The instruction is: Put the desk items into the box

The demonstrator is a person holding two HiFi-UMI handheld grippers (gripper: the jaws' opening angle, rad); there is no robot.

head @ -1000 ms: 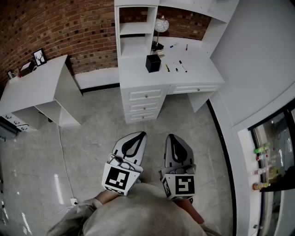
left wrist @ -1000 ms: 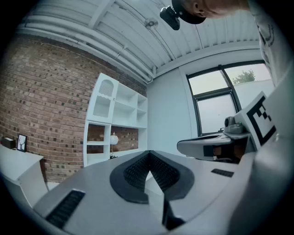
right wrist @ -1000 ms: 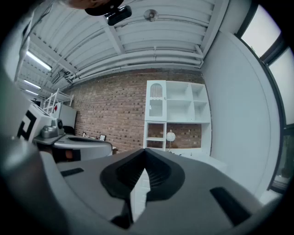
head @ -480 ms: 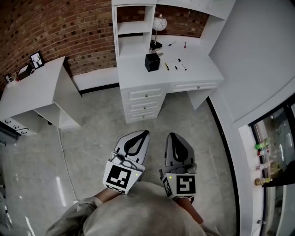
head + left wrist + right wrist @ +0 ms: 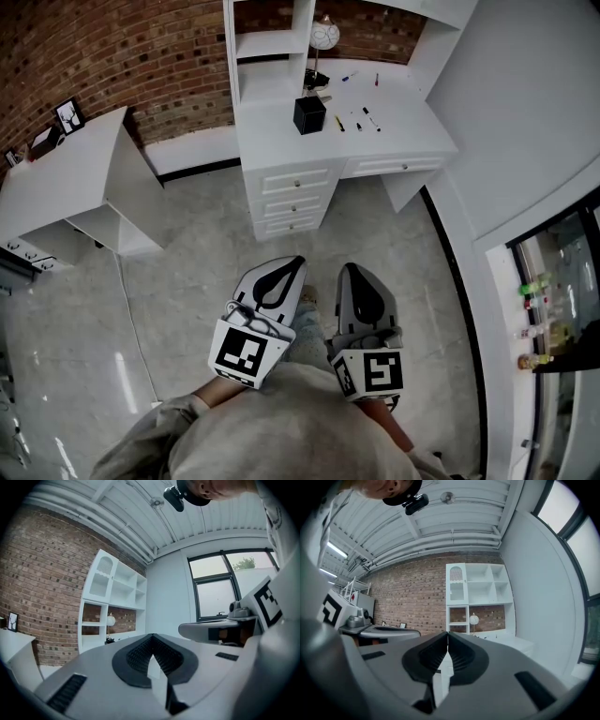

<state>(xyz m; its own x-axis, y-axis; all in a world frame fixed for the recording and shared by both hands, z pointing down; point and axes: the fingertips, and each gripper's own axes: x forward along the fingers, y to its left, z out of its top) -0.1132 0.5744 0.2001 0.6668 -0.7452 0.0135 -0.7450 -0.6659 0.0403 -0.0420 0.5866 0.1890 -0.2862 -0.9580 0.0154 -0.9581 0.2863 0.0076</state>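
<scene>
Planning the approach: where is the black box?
In the head view, top centre, the black box stands on the white desk before the lamp, pens to its right.

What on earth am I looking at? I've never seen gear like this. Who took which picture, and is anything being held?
There is no machine here. A person stands on a grey floor with hand-operated tongs in each hand: the left tongs and the right tongs. The head view comes from a camera on the person's head, looking steeply down. The two gripper views come from cameras riding on each pair, looking along its jaws. Both pairs are closed and hold nothing. Ahead stands a white desk with drawers. On it are a small black box, a few scattered pens and a round white lamp.
</scene>
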